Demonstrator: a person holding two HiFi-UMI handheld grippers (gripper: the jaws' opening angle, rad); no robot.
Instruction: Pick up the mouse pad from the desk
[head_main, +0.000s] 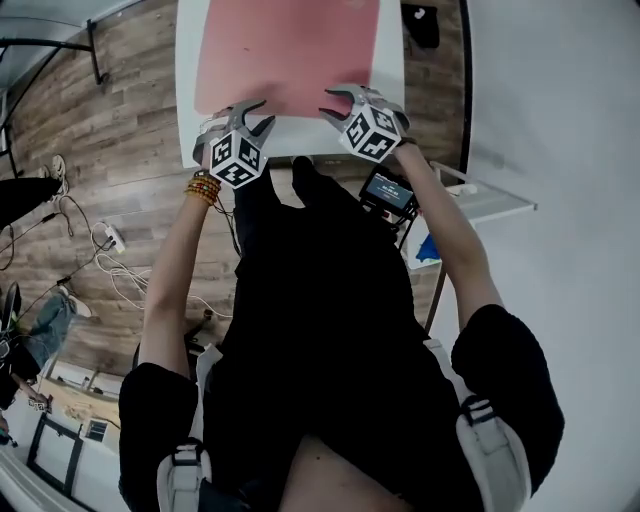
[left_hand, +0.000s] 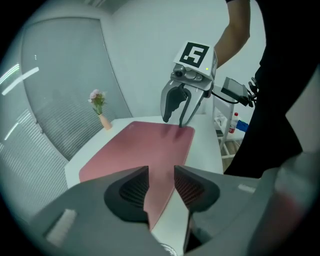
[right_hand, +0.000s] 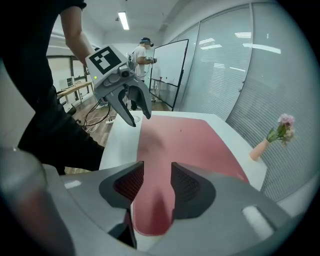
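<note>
A pink mouse pad (head_main: 290, 50) lies flat on the white desk (head_main: 391, 60). Both grippers hover at its near edge. My left gripper (head_main: 245, 108) is at the pad's near-left corner, jaws open. In its own view the pad (left_hand: 145, 150) edge runs under the gap of the left gripper (left_hand: 161, 172). My right gripper (head_main: 330, 103) is at the near-right corner, also open. From the left gripper view, the right gripper (left_hand: 173, 121) has its tips just over the pad's corner. In the right gripper view, the pad (right_hand: 185, 145) passes below the right gripper (right_hand: 157, 170). Opposite it, the left gripper (right_hand: 141, 120) stands open.
A small vase with a flower (left_hand: 100, 107) stands at the desk's far corner by the glass wall. A white shelf unit (head_main: 480, 200) with a small screen (head_main: 388, 190) stands right of the desk. Cables (head_main: 110, 270) lie on the wooden floor. A person (right_hand: 144, 55) stands far back.
</note>
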